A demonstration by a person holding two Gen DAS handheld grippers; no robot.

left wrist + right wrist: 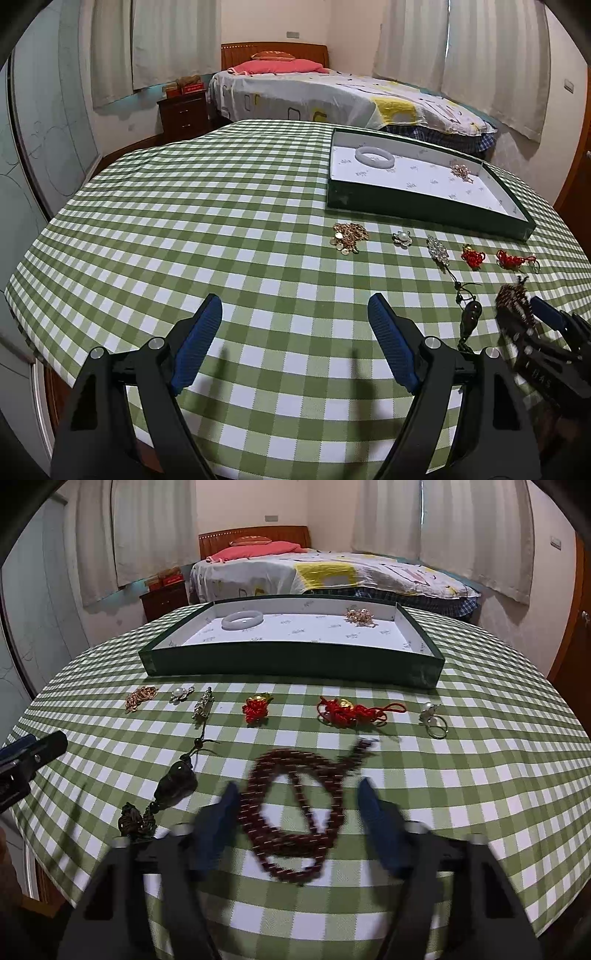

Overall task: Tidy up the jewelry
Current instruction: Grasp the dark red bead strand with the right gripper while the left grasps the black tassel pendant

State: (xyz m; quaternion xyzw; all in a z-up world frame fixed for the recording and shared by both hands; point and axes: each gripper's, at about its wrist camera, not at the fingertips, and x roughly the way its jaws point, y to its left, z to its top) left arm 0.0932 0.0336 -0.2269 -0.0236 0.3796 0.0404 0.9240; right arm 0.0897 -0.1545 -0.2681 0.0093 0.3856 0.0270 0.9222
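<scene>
right gripper (295, 808) poised low over a dark red beaded necklace (295, 812) coiled in loops on the green-and-white checked tablecloth (480, 775), near edge of the table. jaws partway apart, straddling the coil, nothing gripped yet as far as the blurred view shows. left gripper (295, 343) wide apart and empty, hovering over bare cloth to the left of the beads.

likely light and limp, the strand: no stiffness, loops prone to slide, swing and snag once lifted. smooth beads probably slippery against the pads, so best pinched where two or three loops cross or bunch, near the middle of the coil, not on a single strand.

count on the cloth: one gold chain cluster (140, 698), one pearl brooch (181, 695), one rhinestone pin (203, 705), two red knotted cord charms (256, 707), one pearl ring (434, 720), one dark pendant with brown tassel (173, 786), one beaded necklace.

already in the dark green shallow tray (288, 664) at the far side: one white jade bangle (242, 620) on the left, one rose-gold chain pile (360, 617) on the right.
</scene>
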